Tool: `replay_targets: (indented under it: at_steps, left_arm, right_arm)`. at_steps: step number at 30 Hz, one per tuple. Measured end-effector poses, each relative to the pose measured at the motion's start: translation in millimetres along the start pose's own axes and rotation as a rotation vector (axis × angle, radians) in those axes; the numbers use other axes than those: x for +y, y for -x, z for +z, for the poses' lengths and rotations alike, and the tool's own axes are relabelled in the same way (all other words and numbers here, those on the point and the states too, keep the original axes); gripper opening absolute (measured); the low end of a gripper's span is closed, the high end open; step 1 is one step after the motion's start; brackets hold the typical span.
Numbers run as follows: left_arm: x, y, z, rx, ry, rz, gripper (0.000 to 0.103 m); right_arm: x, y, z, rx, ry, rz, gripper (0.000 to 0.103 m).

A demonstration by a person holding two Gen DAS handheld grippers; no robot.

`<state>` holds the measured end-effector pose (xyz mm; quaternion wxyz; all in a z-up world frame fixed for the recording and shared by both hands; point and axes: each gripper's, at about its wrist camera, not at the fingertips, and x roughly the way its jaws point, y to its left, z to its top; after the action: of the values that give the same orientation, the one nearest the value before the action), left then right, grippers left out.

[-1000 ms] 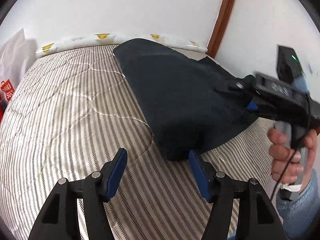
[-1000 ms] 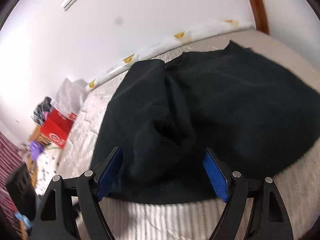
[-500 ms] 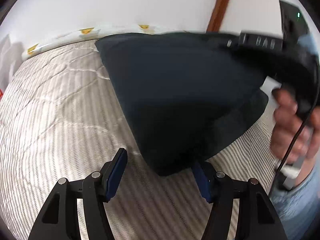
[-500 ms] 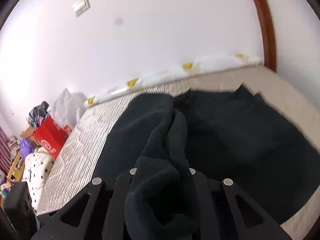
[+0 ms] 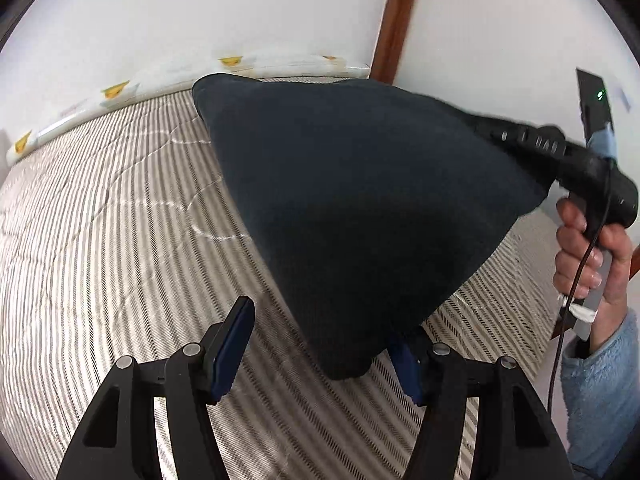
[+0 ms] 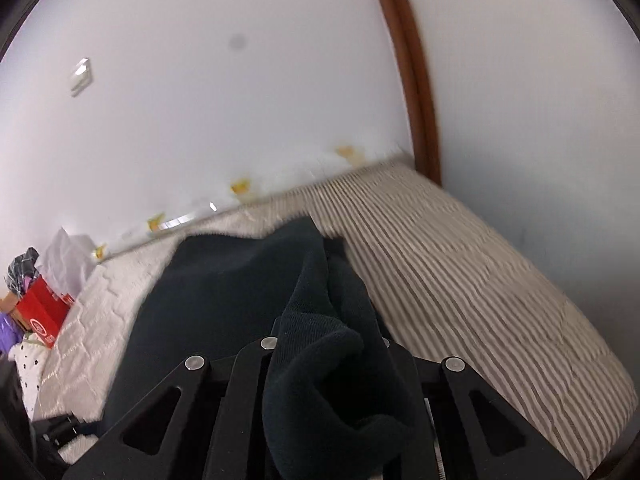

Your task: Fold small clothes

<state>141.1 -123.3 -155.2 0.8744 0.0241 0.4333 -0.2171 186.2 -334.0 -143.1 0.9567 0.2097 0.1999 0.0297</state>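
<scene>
You are working over the bed [image 5: 100, 240] with its striped cover, and the dark garment [image 5: 360, 208] is half lifted off it: one edge is carried up and across by your right tongs [image 6: 320, 360], the rest drapes down to a low corner by your left tongs [image 5: 320, 360]. The right tongs have just closed and are clamped on a thick bunch of the cloth, as the right wrist view shows close up. The left tongs stand apart, gripping nothing; the low corner hangs between the blue pads [image 5: 234, 344], against the right one as far as I can judge. To fold well, carry the raised edge level over the part lying flat, keep the cloth taut, and use the left tongs to pin or square that low corner before you lay it down. Only the left view shows your right hand [image 5: 588, 256] on the handle and the whole drape; only the right view shows the red box [image 6: 42, 312] and clutter beside the bed
</scene>
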Motion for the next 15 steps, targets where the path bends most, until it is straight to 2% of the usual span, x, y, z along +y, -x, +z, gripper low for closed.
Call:
replay_targets:
  at_steps: [3, 6, 8, 13, 15]
  left_arm:
    - [-4.6, -4.2, 1.5, -0.01, 0.0, 0.031, 0.061]
    - [-5.6, -6.6, 2.0, -0.012, 0.006, 0.057, 0.061]
    - [-9.0, -3.1, -3.8, -0.015, 0.016, 0.05, 0.06]
    - [1.7, 1.1, -7.6, -0.021, 0.04, 0.028, 0.047]
    - [1.1, -2.3, -5.6, -0.019, 0.054, 0.016, 0.043]
  right_arm:
    - [-11.5, -12.8, -16.9, 0.05, -0.001, -0.007, 0.013]
    - [-14.7, -9.1, -23.4, 0.055, -0.014, -0.007, 0.018]
    - [-15.8, -2.9, -24.5, 0.044, -0.014, -0.029, 0.026]
    - [-22.8, 5.7, -34.3, 0.05, 0.005, -0.095, 0.063]
    - [-29.7, 5.5, -37.6, 0.07, -0.042, -0.08, 0.068]
